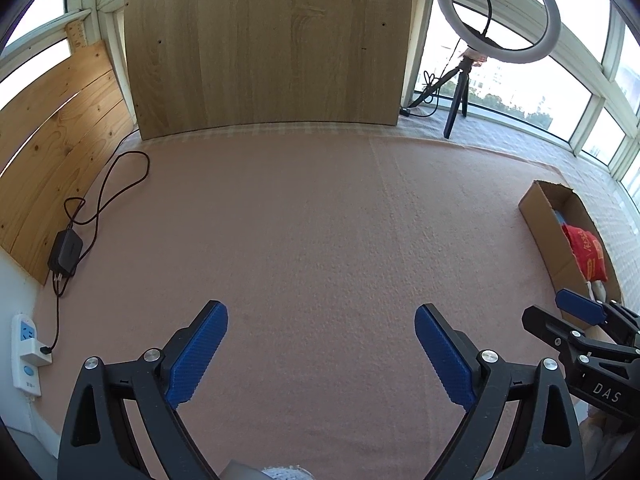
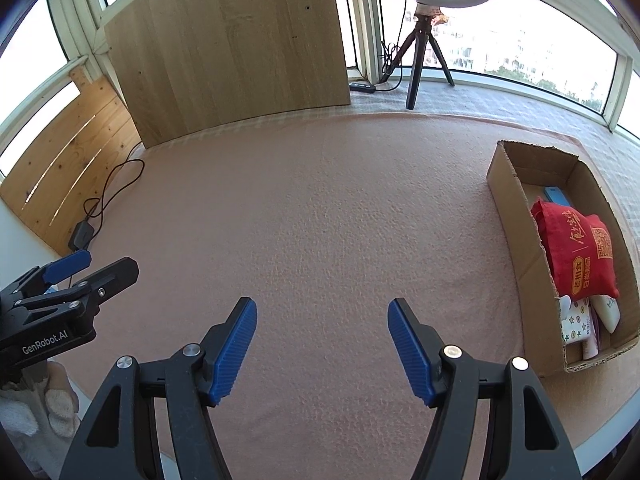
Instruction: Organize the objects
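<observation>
Cardboard box (image 2: 516, 216) sits at the right edge of the pink cloth (image 2: 320, 208), and it already holds the task's things: a red pouch (image 2: 576, 256) lying across the middle, a light blue item (image 2: 557, 197) behind it, and small white and patterned packets (image 2: 576, 326) packed at the near end. The rest of the cloth is bare, which suggests the sorting is finished or nearly so. Both claws hover low over the open middle, side by side. The left gripper (image 1: 321, 354) stands wide and empty; the right gripper (image 2: 322, 350) is likewise spread wide with nothing between its blue pads (image 2: 234, 354), probably parked clear of the box after a drop-off.
</observation>
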`<state>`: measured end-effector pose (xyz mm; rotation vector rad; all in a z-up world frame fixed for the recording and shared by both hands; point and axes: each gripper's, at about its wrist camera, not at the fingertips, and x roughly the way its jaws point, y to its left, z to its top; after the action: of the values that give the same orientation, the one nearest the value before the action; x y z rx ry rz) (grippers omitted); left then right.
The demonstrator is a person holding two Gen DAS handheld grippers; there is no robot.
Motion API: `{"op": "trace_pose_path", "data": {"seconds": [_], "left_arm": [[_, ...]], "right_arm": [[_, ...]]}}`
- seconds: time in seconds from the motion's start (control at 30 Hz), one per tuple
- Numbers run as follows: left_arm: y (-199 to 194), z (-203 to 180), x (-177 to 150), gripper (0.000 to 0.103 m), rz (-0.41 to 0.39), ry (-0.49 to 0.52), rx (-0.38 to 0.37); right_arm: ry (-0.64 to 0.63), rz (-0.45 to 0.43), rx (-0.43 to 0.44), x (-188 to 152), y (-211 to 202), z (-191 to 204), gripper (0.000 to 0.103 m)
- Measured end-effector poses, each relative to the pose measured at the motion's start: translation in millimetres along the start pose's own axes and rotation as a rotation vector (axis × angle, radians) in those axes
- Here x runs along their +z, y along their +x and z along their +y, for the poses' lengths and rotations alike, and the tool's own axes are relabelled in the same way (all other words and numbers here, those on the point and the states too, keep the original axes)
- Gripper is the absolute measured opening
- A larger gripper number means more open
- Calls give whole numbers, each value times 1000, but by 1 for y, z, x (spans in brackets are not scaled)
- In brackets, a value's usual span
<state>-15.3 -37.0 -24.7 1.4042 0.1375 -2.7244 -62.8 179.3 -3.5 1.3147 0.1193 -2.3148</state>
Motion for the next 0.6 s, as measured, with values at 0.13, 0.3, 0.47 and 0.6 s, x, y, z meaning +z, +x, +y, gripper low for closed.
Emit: {"op": "trace_pose_path", "data": {"seconds": [0.13,0.3,0.47,0.6], "left_arm": [[2,0,2,97,2,-7,4],[5,-3,4,97,10,-5,10],[5,-3,5,97,4,-12,1],[6,-4,7,97,2,-6,-2]], "right_arm": [[0,-4,2,0,0,-2,64],[13,1,7,1,4,-8,64],[5,5,-7,5,6,-11,64],[3,0,-4,8,6,-10,64]]}}
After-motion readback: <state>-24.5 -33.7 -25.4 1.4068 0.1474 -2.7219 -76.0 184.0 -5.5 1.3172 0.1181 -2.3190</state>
